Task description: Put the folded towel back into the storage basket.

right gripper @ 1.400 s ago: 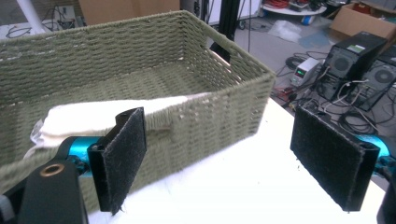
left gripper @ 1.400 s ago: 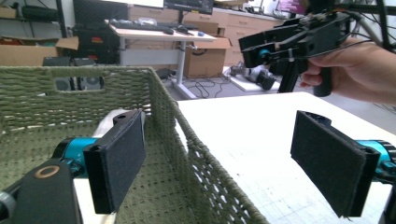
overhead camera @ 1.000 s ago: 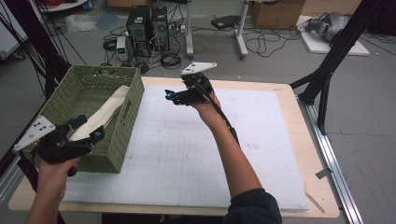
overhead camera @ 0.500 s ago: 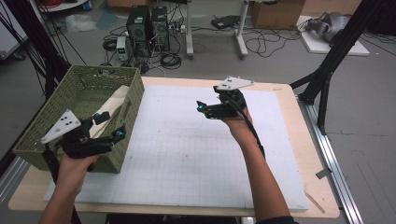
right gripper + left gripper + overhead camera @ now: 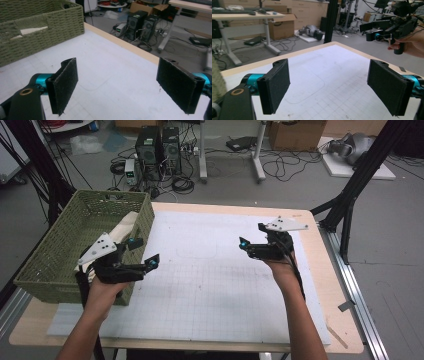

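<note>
While I hold my left gripper (image 5: 142, 251) wide and empty beside the green basket (image 5: 60, 255) at nine o'clock, my right gripper (image 5: 250, 240) gapes wide at three o'clock above the surface (image 5: 200, 285).

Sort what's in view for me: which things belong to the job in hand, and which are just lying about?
Job in hand:
- green woven basket at the table's left edge
- pale cloth lying inside it
- left gripper, jaws open, empty, beside the basket
- right gripper, jaws open, empty, over the white mat

Lying about:
- computer towers and cables on the floor
- cardboard box
</note>
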Motion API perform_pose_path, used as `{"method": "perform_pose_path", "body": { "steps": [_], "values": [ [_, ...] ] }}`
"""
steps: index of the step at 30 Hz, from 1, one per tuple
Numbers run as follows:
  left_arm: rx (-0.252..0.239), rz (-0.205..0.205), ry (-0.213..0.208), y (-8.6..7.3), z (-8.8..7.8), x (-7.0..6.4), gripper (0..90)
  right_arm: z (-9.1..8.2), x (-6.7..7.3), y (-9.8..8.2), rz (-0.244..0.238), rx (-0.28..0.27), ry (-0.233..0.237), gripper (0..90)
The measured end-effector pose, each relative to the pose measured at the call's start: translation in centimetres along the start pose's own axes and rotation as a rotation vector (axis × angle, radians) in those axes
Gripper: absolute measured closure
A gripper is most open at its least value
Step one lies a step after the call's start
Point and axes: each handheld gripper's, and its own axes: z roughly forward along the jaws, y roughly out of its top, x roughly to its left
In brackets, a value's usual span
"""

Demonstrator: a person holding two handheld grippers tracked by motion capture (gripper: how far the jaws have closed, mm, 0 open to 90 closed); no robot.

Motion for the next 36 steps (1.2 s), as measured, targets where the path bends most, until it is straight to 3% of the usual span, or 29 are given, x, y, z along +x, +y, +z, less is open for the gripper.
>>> {"method": "perform_pose_path", "body": {
  "steps": [10,17,28,36],
  "values": [
    [0.012,0.018,-0.075,-1.0,2.3,-0.8,18.9,-2.9,-1.2,-2.7,0.018,0.004,-0.068,16.2],
    [0.035,0.024,-0.125,-2.1,3.8,-1.4,18.8,-4.6,-0.8,-5.5,0.018,0.015,-0.128,16.3],
    [0.078,0.018,-0.157,-4.5,6.1,-2.0,18.3,-6.2,-0.2,-9.6,0.033,0.028,-0.156,16.2],
    [0.114,0.03,-0.145,-7.1,7.3,-1.9,18.3,-5.9,-0.6,-12.5,0.069,0.074,-0.164,16.3]
  ]
}}
